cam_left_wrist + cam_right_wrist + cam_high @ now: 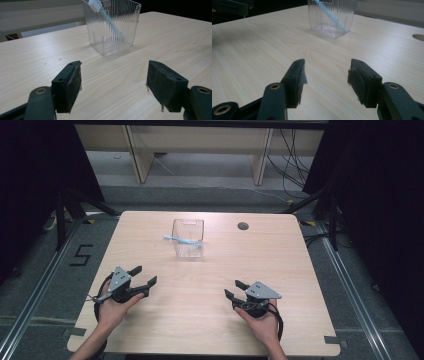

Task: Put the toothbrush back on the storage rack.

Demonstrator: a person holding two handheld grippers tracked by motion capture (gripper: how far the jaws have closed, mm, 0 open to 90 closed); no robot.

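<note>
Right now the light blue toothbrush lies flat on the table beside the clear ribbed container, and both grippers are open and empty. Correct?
Not quite: the light blue toothbrush leans inside the clear ribbed container, as the left gripper view shows. The left gripper and right gripper are indeed open and empty.

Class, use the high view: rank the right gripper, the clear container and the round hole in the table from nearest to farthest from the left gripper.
1. Clear container: ahead of the left gripper, toward the table's far middle, with a blue toothbrush leaning in it.
2. Right gripper: across the near side, to the right.
3. Round hole: far right part of the table.
</note>
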